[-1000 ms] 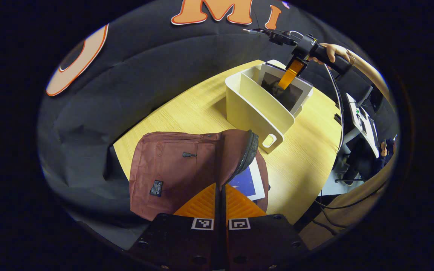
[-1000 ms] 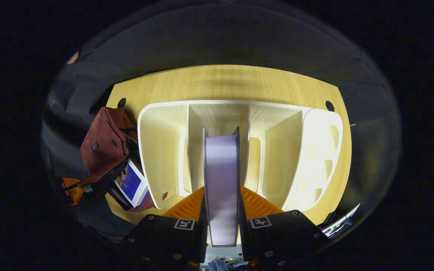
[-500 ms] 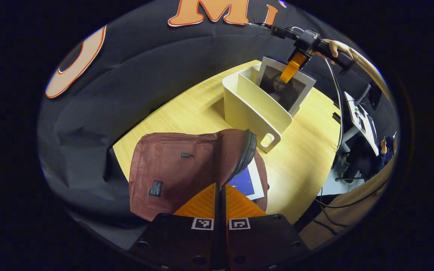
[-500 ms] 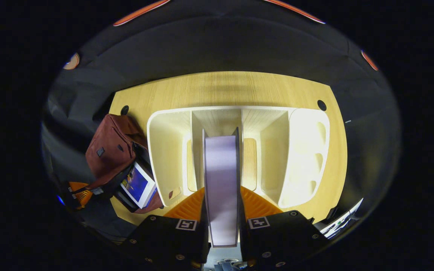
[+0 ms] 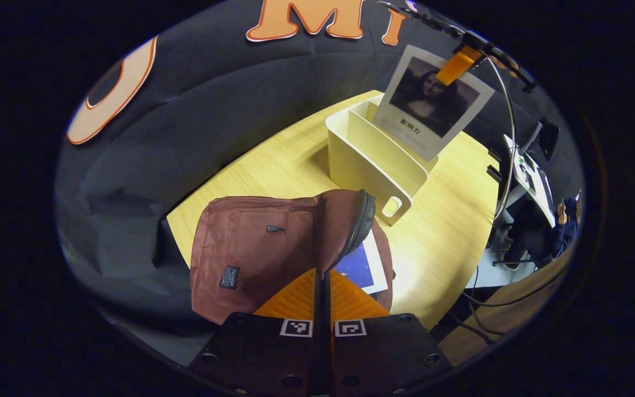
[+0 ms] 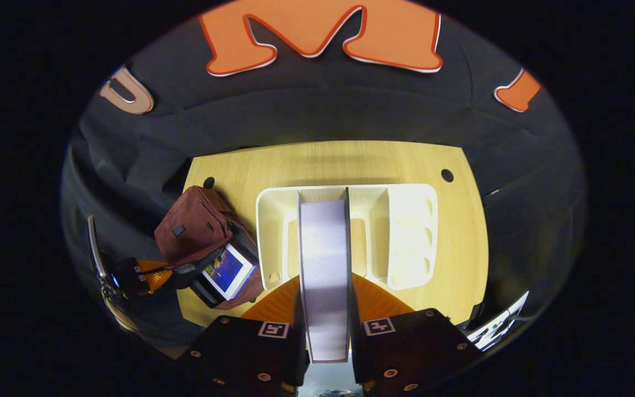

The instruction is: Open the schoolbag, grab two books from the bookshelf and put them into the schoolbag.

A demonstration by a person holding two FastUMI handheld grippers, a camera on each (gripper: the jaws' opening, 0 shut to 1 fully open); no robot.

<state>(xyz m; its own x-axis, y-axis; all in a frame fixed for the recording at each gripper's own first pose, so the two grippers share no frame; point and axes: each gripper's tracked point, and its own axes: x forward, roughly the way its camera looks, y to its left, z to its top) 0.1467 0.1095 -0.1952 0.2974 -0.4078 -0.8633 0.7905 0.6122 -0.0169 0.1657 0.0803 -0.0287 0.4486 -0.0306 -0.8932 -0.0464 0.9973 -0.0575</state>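
Gripping portrait book (image 6: pixel 324 275), right gripper (image 6: pixel 324 309) fingers above bookshelf (image 6: pixel 411 231); left gripper (image 5: pixel 323 292) fingers closed on schoolbag (image 5: pixel 262 248) flap.

A recording booth set up in a lab or office: black cloth wall (image 5: pixel 196 127) draped behind a pale wooden tabletop (image 5: pixel 295 160), with loose cables (image 5: pixel 507 138) and electronic equipment (image 5: pixel 529 176) crowding the floor beyond its edge.

first book (image 5: pixel 362 266) half hidden inside schoolbag (image 5: pixel 262 251), monitor (image 5: pixel 528 175) unreadable

Left gripper (image 5: pixel 322 286) closed; right gripper (image 6: pixel 324 286) clamped (raised high).
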